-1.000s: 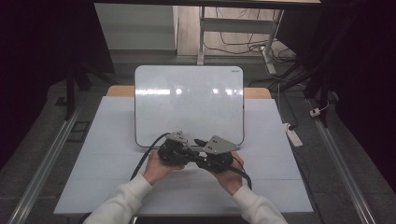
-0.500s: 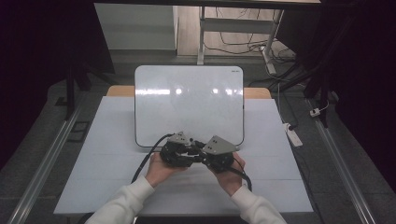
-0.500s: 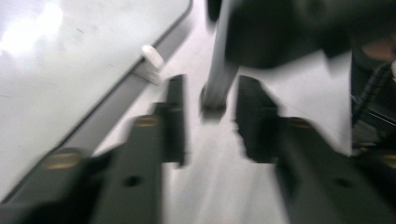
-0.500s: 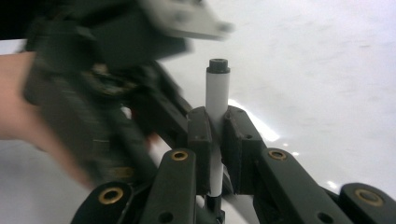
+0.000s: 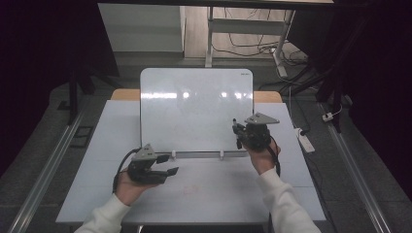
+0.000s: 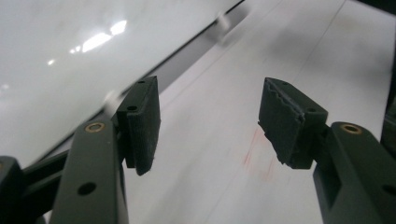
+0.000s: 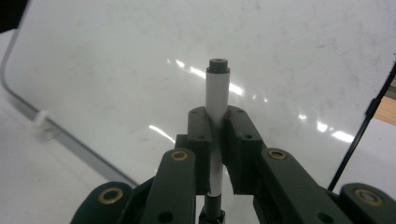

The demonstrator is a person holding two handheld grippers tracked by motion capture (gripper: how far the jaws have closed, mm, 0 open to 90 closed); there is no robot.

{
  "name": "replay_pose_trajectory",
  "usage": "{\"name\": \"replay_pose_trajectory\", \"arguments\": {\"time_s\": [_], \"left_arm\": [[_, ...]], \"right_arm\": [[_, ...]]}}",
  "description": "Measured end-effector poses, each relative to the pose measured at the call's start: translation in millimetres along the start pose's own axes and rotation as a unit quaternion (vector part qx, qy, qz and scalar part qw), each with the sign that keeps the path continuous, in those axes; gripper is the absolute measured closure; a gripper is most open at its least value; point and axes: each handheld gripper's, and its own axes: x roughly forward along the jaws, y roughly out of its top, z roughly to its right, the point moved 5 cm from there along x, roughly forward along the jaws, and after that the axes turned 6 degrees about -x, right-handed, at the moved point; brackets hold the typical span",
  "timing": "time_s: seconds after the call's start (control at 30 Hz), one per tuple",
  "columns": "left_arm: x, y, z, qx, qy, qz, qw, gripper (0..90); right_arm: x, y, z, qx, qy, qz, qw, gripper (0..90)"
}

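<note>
A white whiteboard (image 5: 194, 107) leans upright at the middle of the pale table (image 5: 218, 194). My right gripper (image 5: 237, 135) is raised before the board's lower right part. In the right gripper view it (image 7: 218, 126) is shut on a marker (image 7: 217, 88) with a white barrel and a dark end, pointing at the board (image 7: 116, 56). My left gripper (image 5: 168, 164) is low over the table at the front left, below the board's left corner. Its jaws (image 6: 215, 126) have just been opening and stand apart with nothing between them.
A grey ledge (image 5: 204, 154) runs along the board's bottom edge. Faint red marks (image 6: 257, 154) stain the table ahead of the left gripper. A white power strip (image 5: 304, 141) lies off the table's right side. Metal rails flank the table on the floor.
Both hands were pressed together at the middle front of the board. They have pulled apart: the left toward the front left, the right to the right with the marker. The left jaws have opened.
</note>
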Motion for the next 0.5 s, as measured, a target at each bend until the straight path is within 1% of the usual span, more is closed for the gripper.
{"name": "replay_pose_trajectory", "arguments": {"time_s": [0.03, 0.13, 0.27, 0.33, 0.43, 0.5], "left_arm": [[-4.4, -5.3, -2.6, -0.001, 0.006, -0.001, 1.0, 39.5], [-16.2, -19.1, -9.9, -0.007, 0.022, -0.003, 0.9997, 39.6], [-27.0, -29.2, -15.1, -0.012, 0.037, 0.001, 0.9993, 39.9], [-29.7, -32.6, -15.0, -0.01, 0.04, 0.001, 0.9992, 40.0], [-32.4, -37.4, -13.1, 0.001, 0.049, -0.005, 0.9988, 40.1], [-35.4, -39.5, -12.5, 0.005, 0.053, -0.004, 0.9986, 40.2]], "right_arm": [[3.9, 1.0, 3.0, 0.006, 0.0, -0.005, 1.0, 80.5], [15.2, 3.6, 12.3, 0.009, -0.009, -0.019, 0.9997, 80.5], [29.5, 5.0, 21.9, 0.026, -0.016, -0.032, 0.999, 80.4], [34.2, 5.7, 24.5, 0.025, -0.022, -0.037, 0.9987, 80.2], [39.0, 4.8, 28.0, 0.015, -0.038, -0.045, 0.9981, 79.9], [41.4, 2.8, 30.5, 0.012, -0.047, -0.05, 0.9975, 79.9]]}}
